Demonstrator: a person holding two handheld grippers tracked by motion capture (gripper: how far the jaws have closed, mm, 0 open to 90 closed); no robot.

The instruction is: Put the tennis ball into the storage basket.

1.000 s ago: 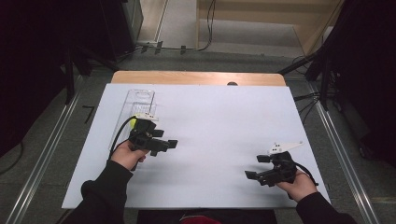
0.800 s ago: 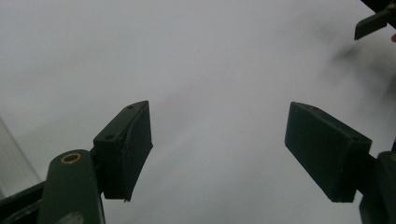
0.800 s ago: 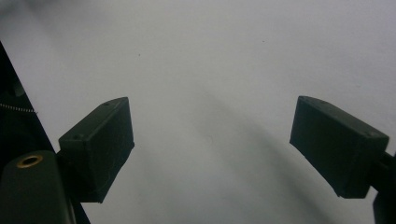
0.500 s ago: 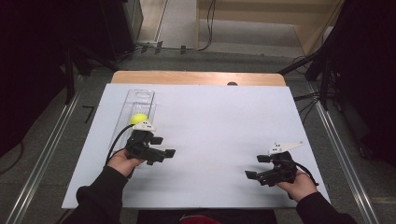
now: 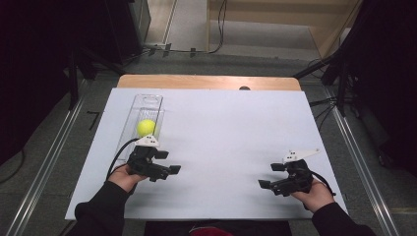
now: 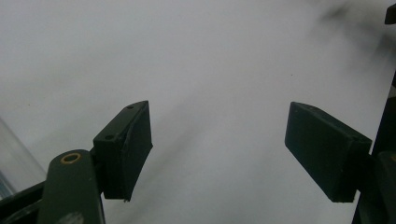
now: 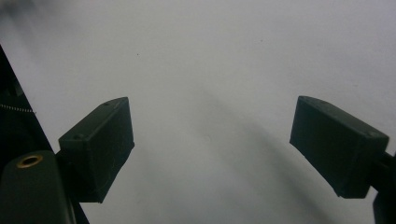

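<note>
A yellow ball (image 5: pixel 146 128) rests inside a clear plastic tube (image 5: pixel 142 118) that lies flat on the white surface (image 5: pixel 231 137), at its left side, with its long axis running from near to far. The left gripper (image 5: pixel 164 162) sits just near of the tube's near end, with the ball just beyond it on the far side. Its jaws point right and stand apart, holding nothing. The right gripper (image 5: pixel 268 176) waits well apart at the near right, jaws wide and empty, so the left is much nearer. Bare surface lies open between the two grippers.
</note>
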